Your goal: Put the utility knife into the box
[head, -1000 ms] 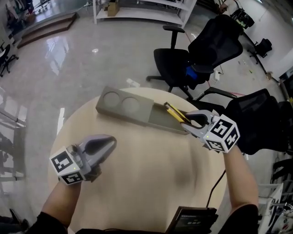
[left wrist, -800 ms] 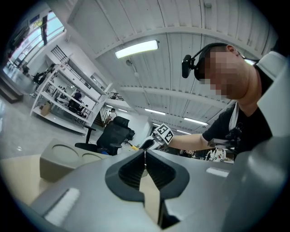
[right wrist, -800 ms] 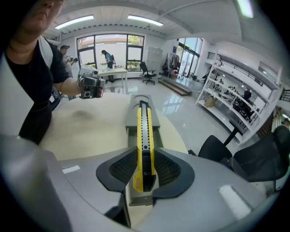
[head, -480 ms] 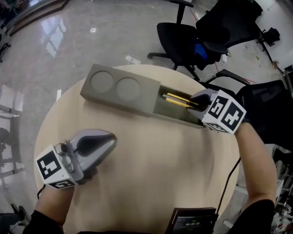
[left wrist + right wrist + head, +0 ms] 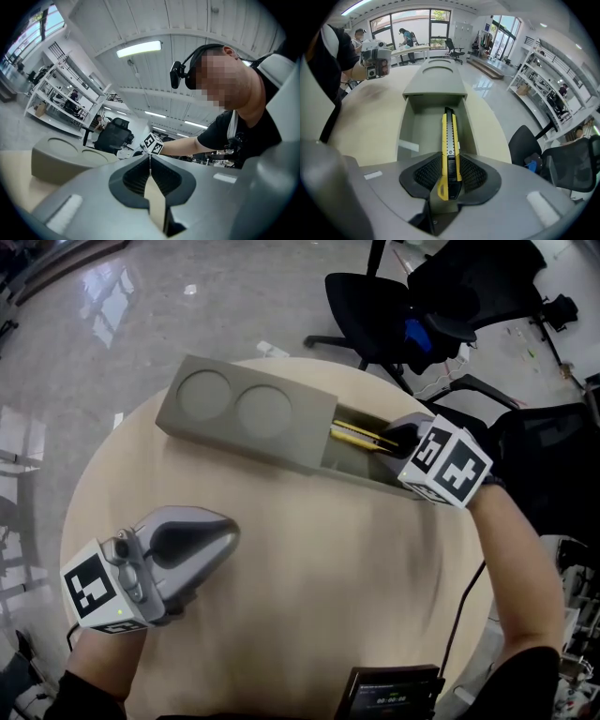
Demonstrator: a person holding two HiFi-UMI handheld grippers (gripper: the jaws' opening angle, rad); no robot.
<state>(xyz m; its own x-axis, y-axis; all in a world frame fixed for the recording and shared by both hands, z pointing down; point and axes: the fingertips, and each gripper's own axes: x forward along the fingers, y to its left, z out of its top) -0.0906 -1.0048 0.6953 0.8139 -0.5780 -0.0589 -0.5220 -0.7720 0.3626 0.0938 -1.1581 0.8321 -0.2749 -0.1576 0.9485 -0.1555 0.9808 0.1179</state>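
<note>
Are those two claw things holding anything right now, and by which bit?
The right gripper grips a yellow utility knife by its back end, the tip pointing into the grey box. The left gripper is shut and empty.

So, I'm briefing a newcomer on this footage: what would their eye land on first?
The yellow utility knife clamped in the right gripper, pointing down into the open compartment at the right end of the long grey box. Next, the two round recesses in that box's left part, and the left gripper, shut and empty, at the round table's near left.
</note>
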